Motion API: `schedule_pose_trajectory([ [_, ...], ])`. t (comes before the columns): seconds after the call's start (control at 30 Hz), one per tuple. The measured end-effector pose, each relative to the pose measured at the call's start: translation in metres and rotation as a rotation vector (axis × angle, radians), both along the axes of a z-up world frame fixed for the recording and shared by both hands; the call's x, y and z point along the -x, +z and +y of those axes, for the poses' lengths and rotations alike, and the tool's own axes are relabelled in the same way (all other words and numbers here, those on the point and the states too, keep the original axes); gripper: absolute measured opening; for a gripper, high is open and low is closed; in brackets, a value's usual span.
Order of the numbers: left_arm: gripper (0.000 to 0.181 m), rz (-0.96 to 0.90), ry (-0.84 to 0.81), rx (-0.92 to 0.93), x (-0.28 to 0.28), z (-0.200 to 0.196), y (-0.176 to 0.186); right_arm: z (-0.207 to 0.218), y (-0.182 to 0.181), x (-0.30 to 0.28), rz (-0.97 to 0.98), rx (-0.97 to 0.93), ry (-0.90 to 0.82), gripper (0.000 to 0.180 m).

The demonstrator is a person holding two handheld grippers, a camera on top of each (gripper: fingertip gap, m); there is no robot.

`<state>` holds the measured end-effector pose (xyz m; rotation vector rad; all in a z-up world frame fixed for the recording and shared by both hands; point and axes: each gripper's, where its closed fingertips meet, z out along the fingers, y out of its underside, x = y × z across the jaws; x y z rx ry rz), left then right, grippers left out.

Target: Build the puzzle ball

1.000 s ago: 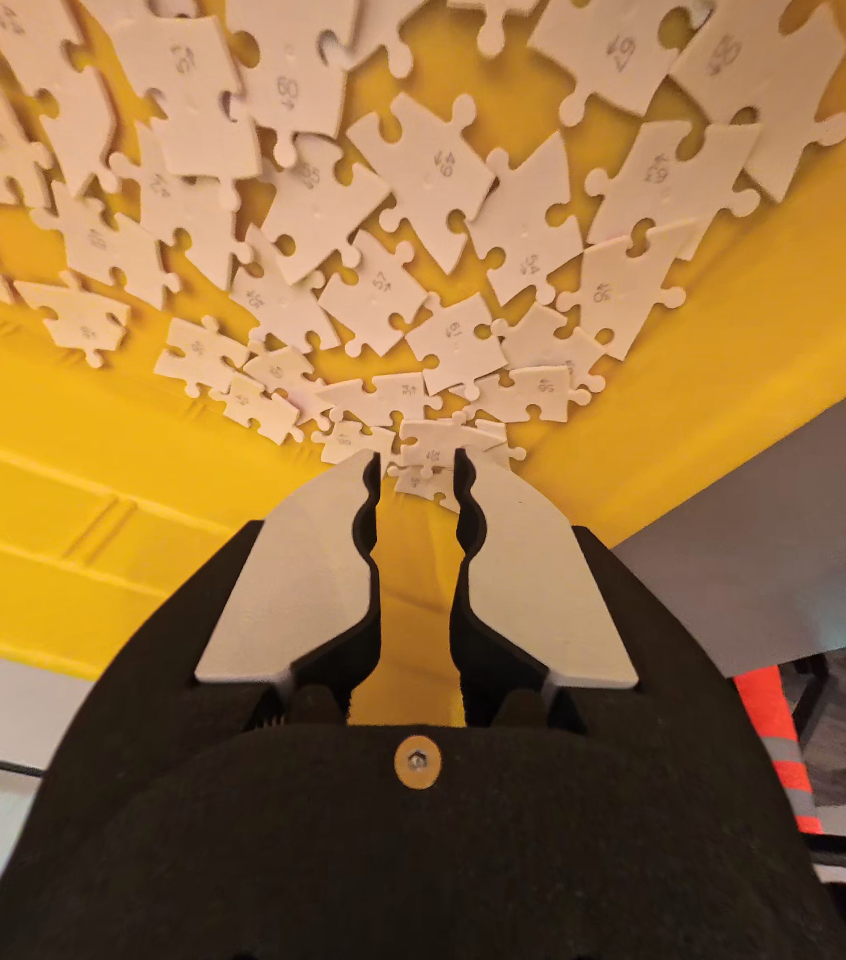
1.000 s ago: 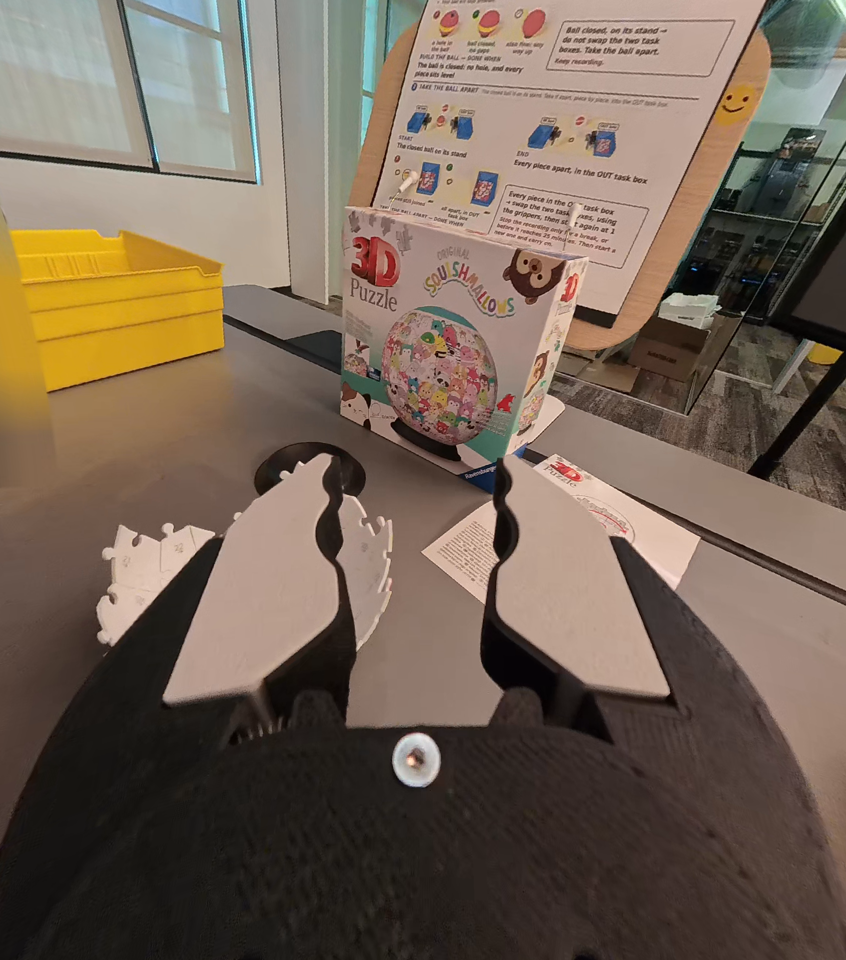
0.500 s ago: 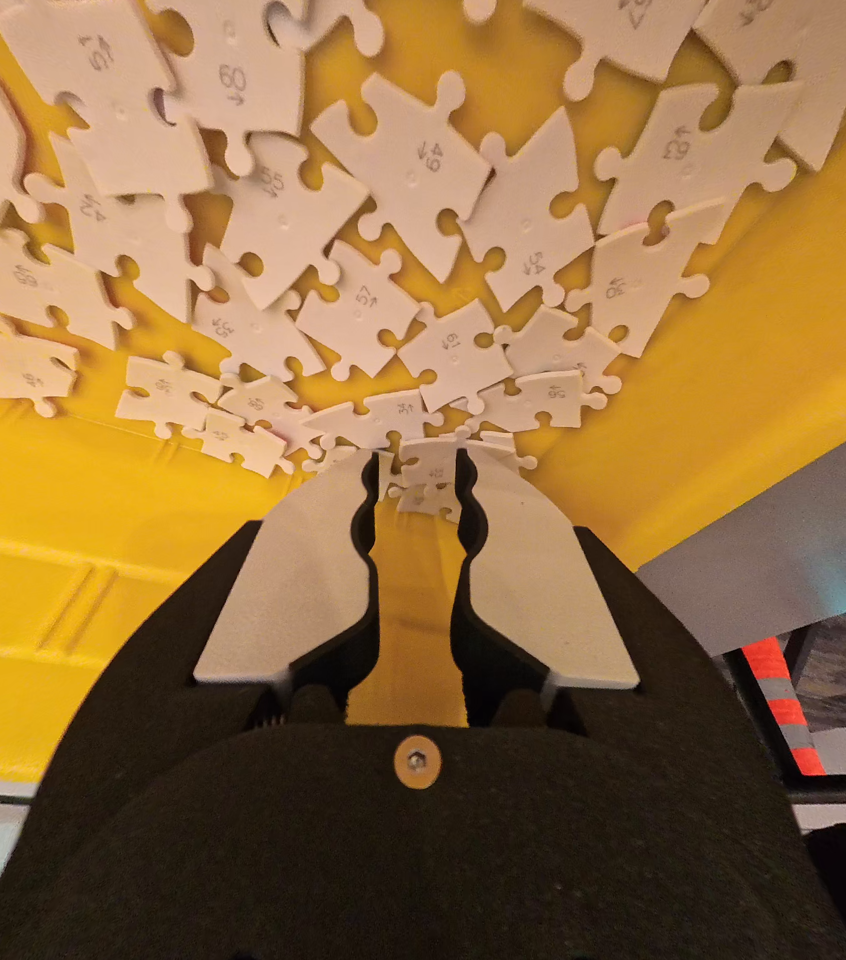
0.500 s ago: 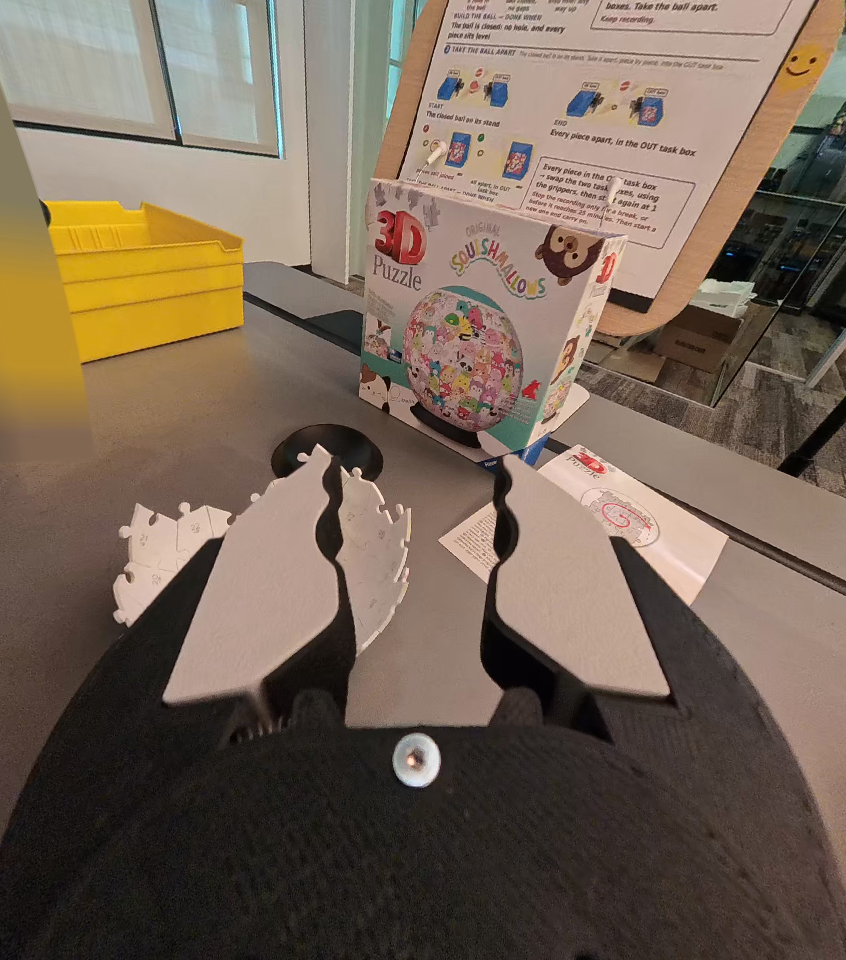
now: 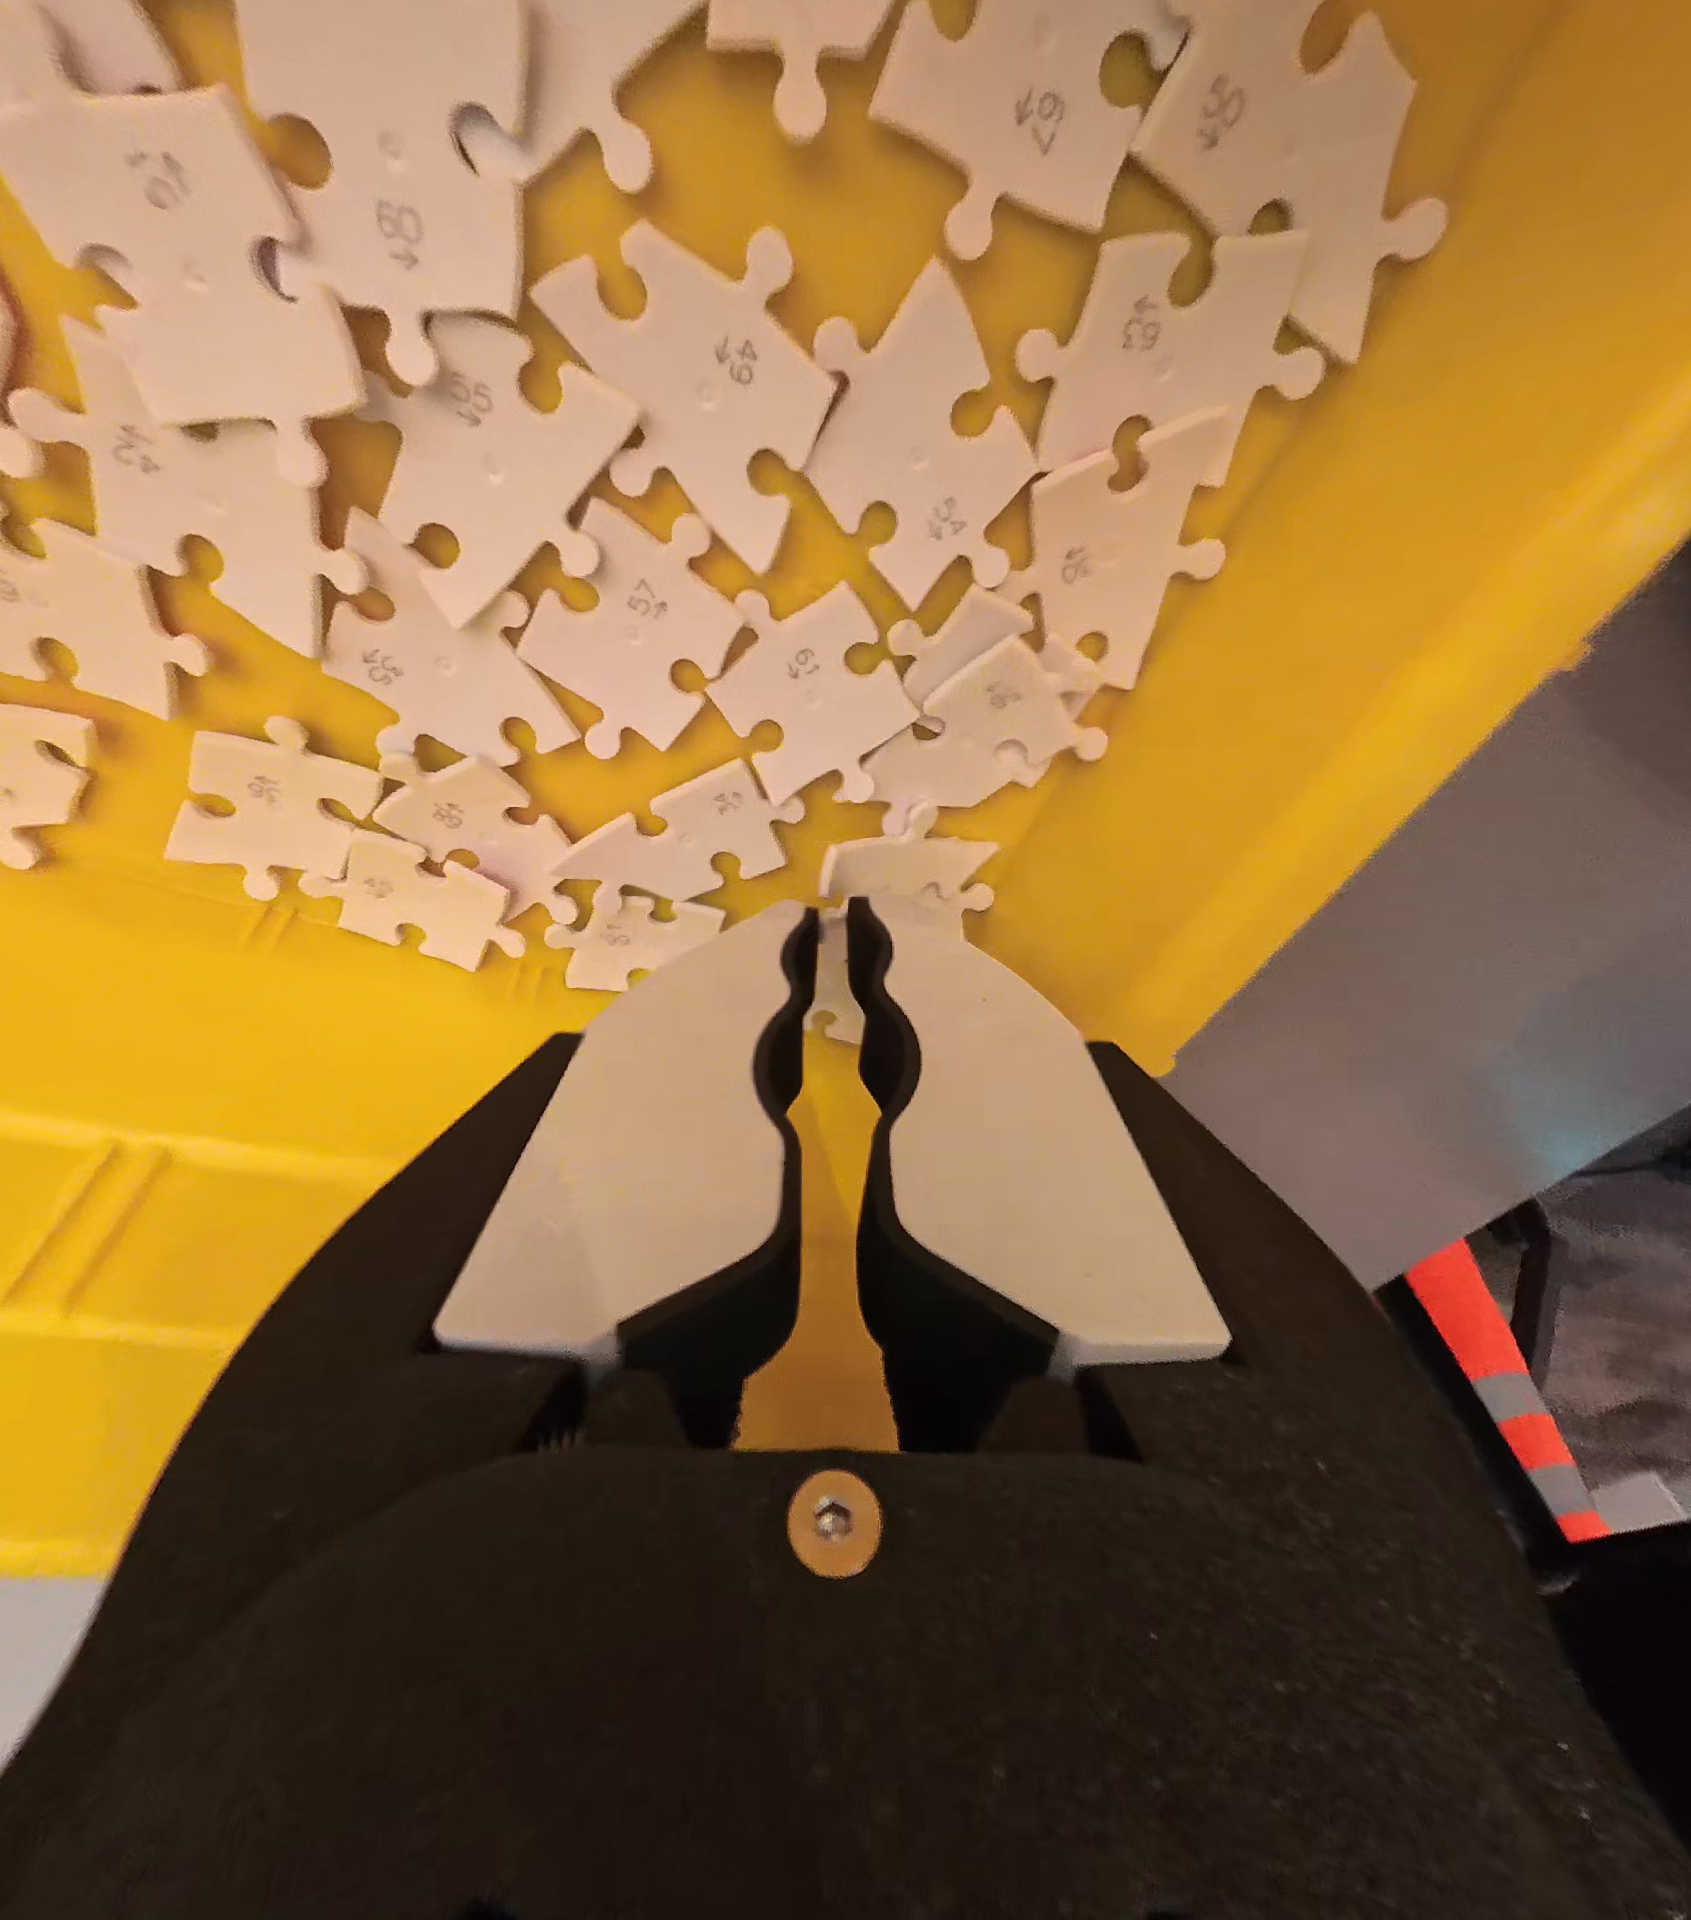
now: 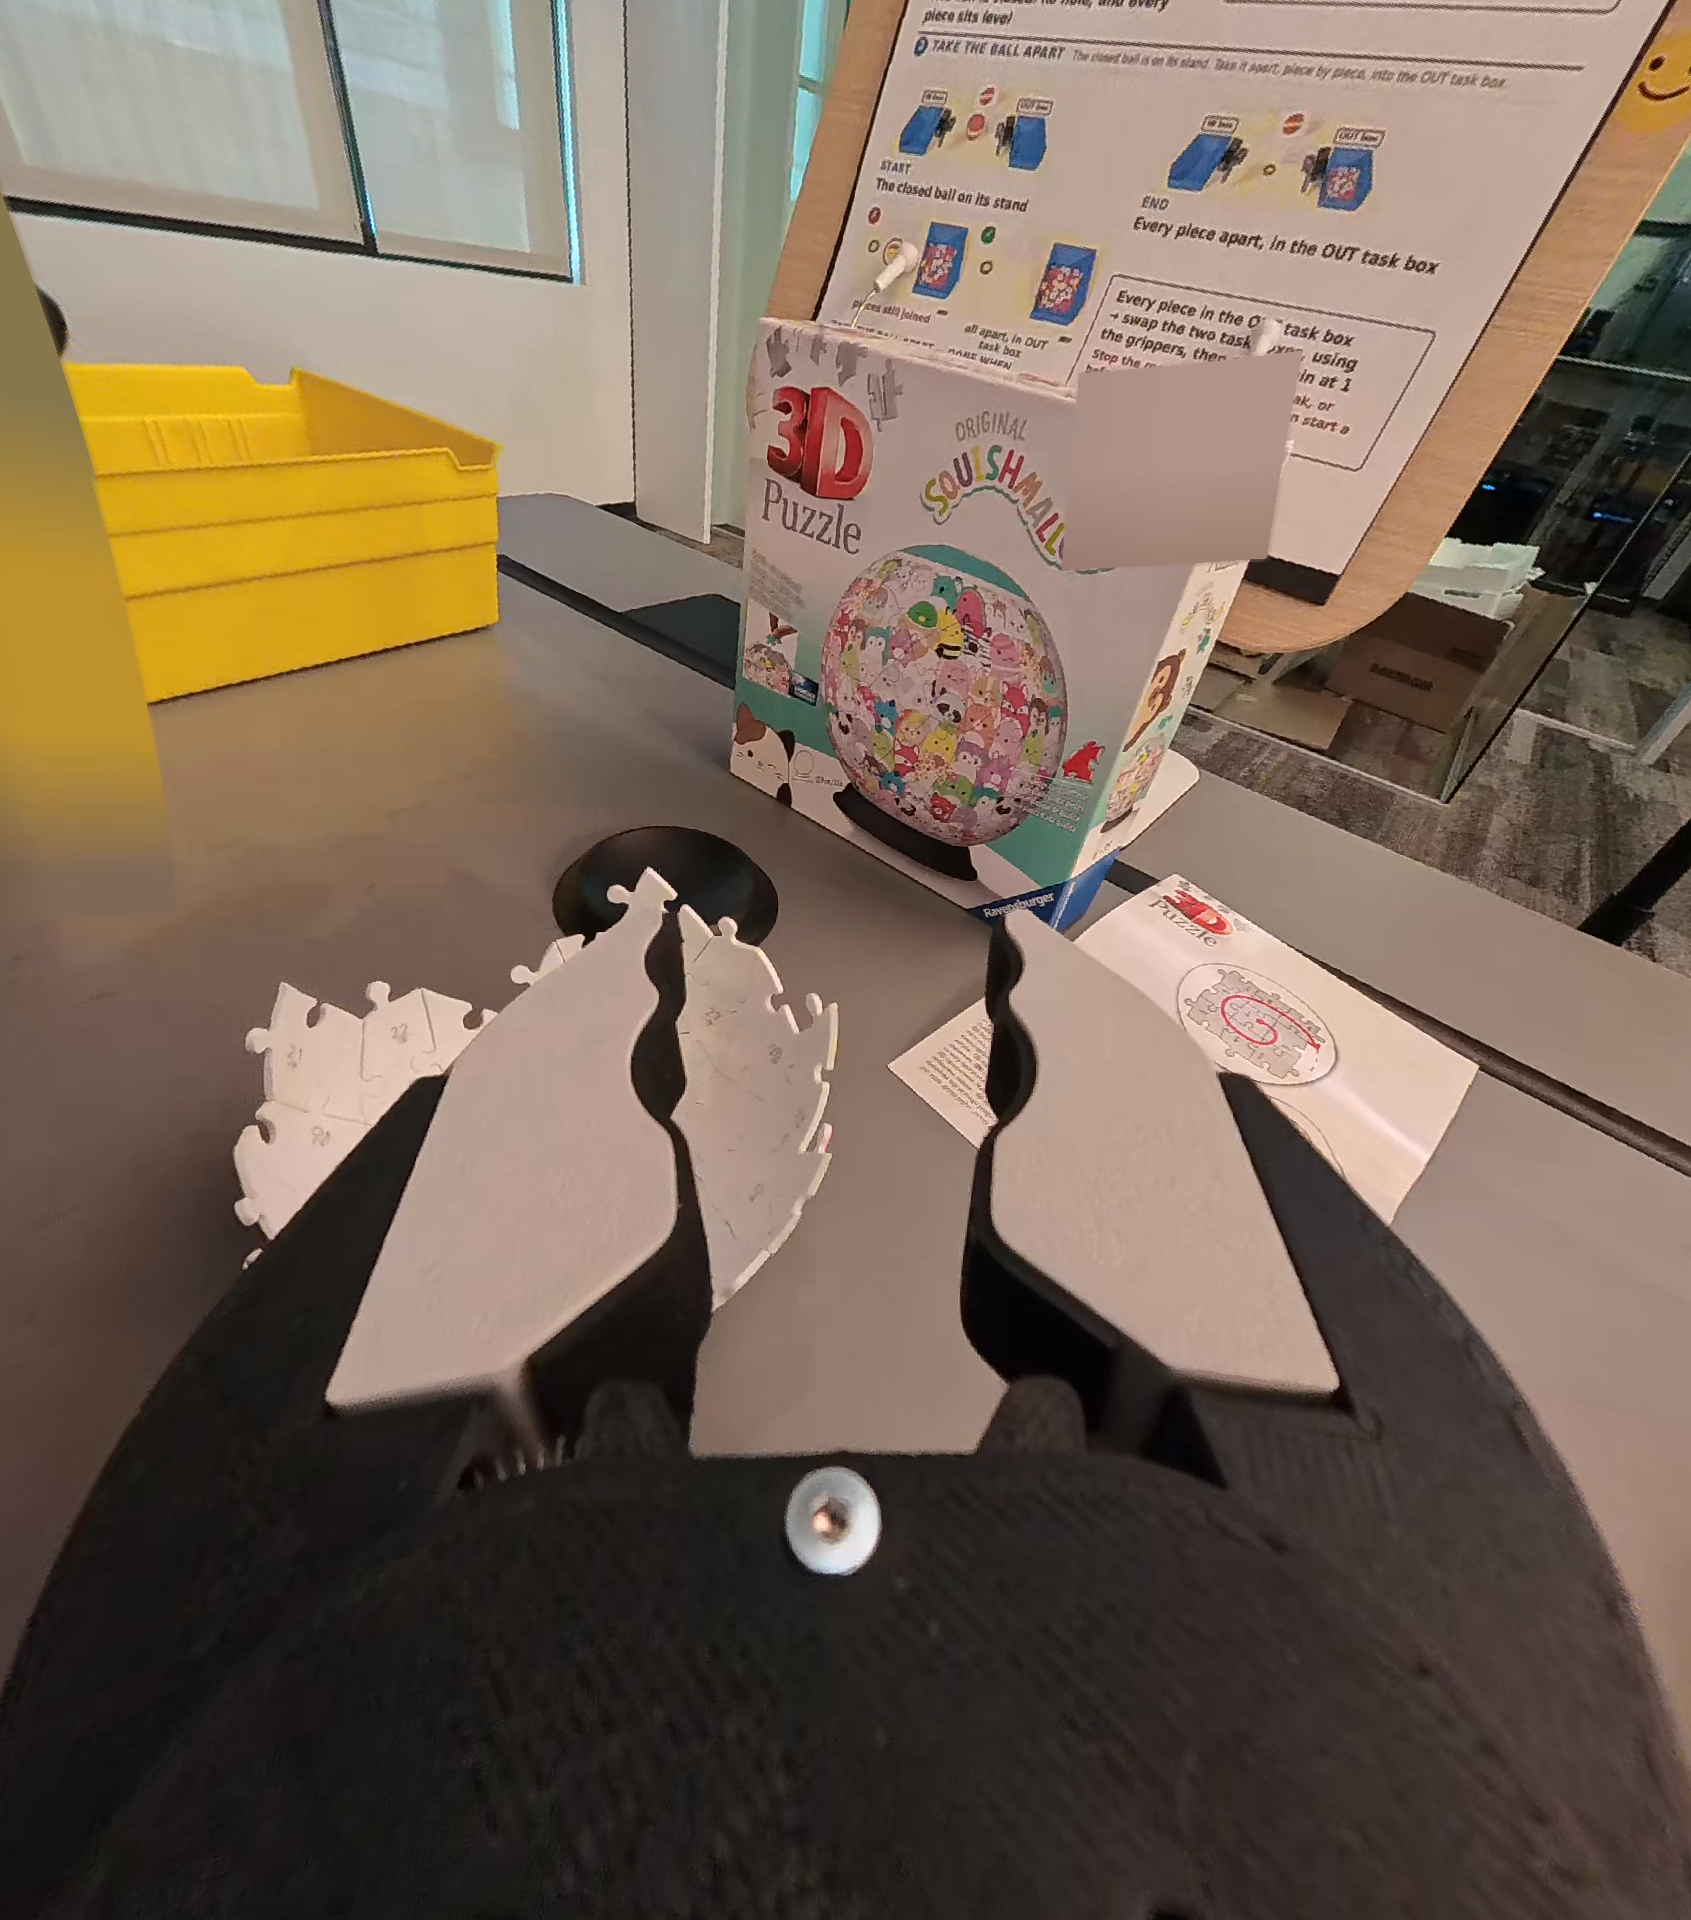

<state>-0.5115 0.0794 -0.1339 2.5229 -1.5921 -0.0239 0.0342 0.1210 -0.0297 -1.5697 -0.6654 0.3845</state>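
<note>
Many white puzzle pieces [image 5: 685, 395] lie in the yellow bin [image 5: 1340, 665] | left gripper [image 5: 828, 914] pinches one thin piece [image 5: 908, 868] by its edge | piece looks light, stiff, slippery | right gripper [image 6: 830, 940] gapes, holding nothing, over the half-built ball [image 6: 747, 1091] on the table [image 6: 405, 831]

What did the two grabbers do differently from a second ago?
The left gripper pushed deeper into the yellow bin, slid toward its right wall, and its fingers closed onto a white puzzle piece there. The right gripper stayed open and drifted a little nearer the puzzle box. The half-built ball shell and leaflet on the table did not move.
</note>
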Motion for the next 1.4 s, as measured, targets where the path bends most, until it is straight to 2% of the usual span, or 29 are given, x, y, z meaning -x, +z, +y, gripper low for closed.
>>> schedule_pose_trajectory([
  [0.13, 0.004, -0.052, 0.017, -0.038, -0.007, -0.002, 0.014, -0.002, 0.001, 0.002, 0.003, 0.001, 0.012, 0.057],
  [0.27, 0.004, -0.081, 0.088, -0.182, -0.011, 0.006, 0.036, -0.005, 0.003, 0.006, 0.005, -0.007, 0.026, 0.057],
  [0.37, 0.004, -0.144, 0.186, -0.325, -0.02, 0.017, 0.059, -0.008, 0.004, 0.008, 0.003, -0.012, 0.031, 0.057],
  [0.5, 0.004, -0.22, 0.407, -0.504, -0.019, 0.038, 0.073, -0.012, 0.005, 0.011, -0.005, -0.016, 0.032, 0.057],
  [0.6, 0.004, -0.234, 0.539, -0.452, -0.018, 0.033, 0.053, -0.016, 0.003, 0.016, 0.007, -0.002, 0.057, 0.057],
  [0.8, 0.004, -0.242, 0.686, -0.387, -0.026, 0.028, 0.028, -0.021, -0.003, 0.024, -0.017, 0.017, 0.086, 0.057],
  [1.07, 0.004, -0.198, 0.808, -0.334, -0.017, 0.026, 0.011, -0.024, -0.004, 0.028, -0.026, 0.016, 0.103, 0.057],
  [1.27, 0.004, -0.273, 0.863, -0.4, -0.017, 0.032, 0.026, -0.025, -0.009, 0.031, -0.055, 0.021, 0.111, 0.057],
  [1.4, 0.005, -0.211, 0.873, -0.325, -0.012, 0.021, 0.007, -0.028, -0.009, 0.035, -0.078, 0.009, 0.121, 0.057],
])
